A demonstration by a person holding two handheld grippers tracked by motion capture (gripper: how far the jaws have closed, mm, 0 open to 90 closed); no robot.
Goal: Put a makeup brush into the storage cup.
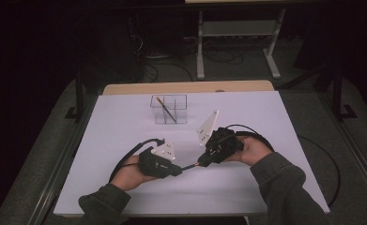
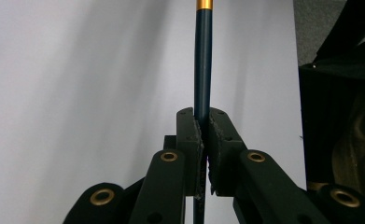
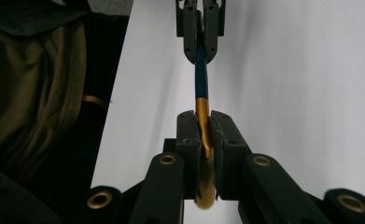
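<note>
A paintbrush [image 1: 190, 166] with a dark blue handle and a gold ferrule spans the gap between my two grippers, just above the white table [image 1: 265, 122]. My left gripper [image 1: 179, 169] is shut on the blue handle [image 2: 202, 60], which runs up out of its pads [image 2: 192, 133]. My right gripper [image 1: 202, 161] is shut on the gold ferrule [image 3: 202, 116], with tan bristles showing below its pads [image 3: 220, 135]. In the right gripper view, the left gripper [image 3: 200, 42] faces mine from the top, clamped on the handle.
A clear divided container [image 1: 169, 109] stands at the back middle of the table with another brush [image 1: 166, 109] leaning inside it. Both sleeves come in from the front edge. Cables trail from each gripper. A white desk frame [image 1: 237, 42] stands beyond the table.
</note>
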